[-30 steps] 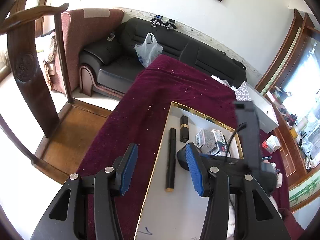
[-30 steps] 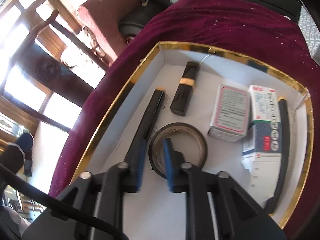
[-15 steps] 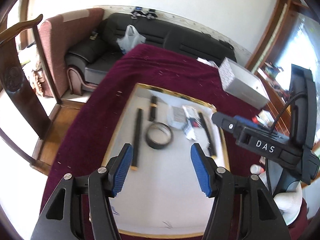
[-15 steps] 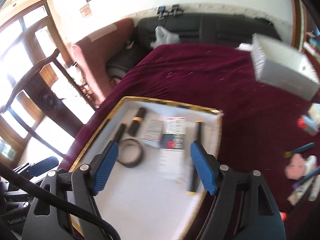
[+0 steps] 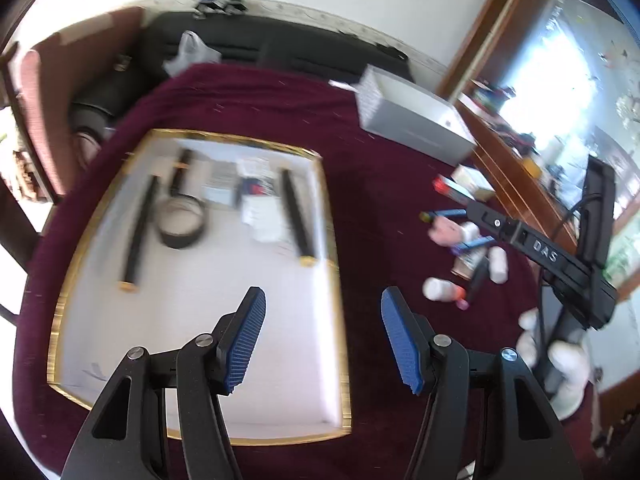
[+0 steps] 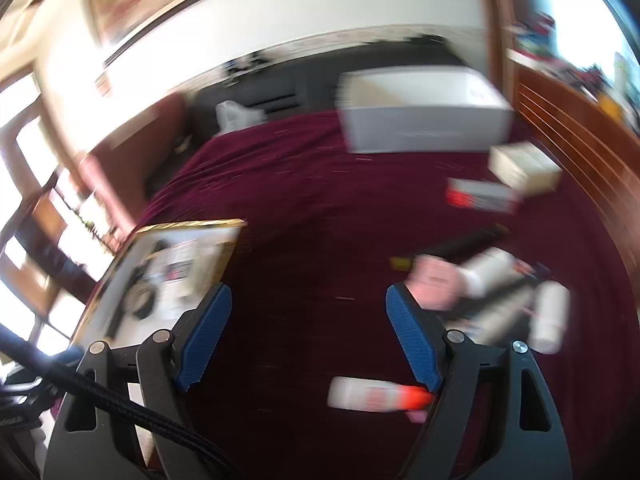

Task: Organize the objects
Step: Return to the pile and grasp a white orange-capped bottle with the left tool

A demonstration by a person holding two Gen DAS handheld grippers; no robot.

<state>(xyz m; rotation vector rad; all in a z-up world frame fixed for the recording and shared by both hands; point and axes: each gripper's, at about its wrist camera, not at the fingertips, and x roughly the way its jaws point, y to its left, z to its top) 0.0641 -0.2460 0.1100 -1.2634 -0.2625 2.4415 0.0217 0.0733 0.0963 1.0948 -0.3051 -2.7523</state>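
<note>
A white tray with a gold rim (image 5: 332, 240) lies on the maroon cloth. In it are a black tape roll (image 5: 180, 222), two long black pens (image 5: 138, 232), a short black tube and small boxes (image 5: 256, 200). My left gripper (image 5: 320, 336) hangs open over the tray's near right corner, holding nothing. My right gripper (image 6: 308, 336) is over bare cloth to the right of the tray (image 6: 180, 264). Its jaws are opening and nothing is between them. A white bottle with an orange cap (image 6: 376, 394) lies just below it. A pink object (image 6: 434, 284) lies by its right finger.
Right of the tray is a loose pile of bottles, pens and small boxes (image 5: 464, 248). A long white box (image 5: 412, 120) stands at the far side of the cloth. The right gripper's body (image 5: 540, 248) and a gloved hand (image 5: 560, 360) are at the right. A black sofa stands behind the table.
My right gripper let go of the tape roll, opened wide and swung right, away from the tray. My left gripper pulled back, opened a little and also shifted right.
</note>
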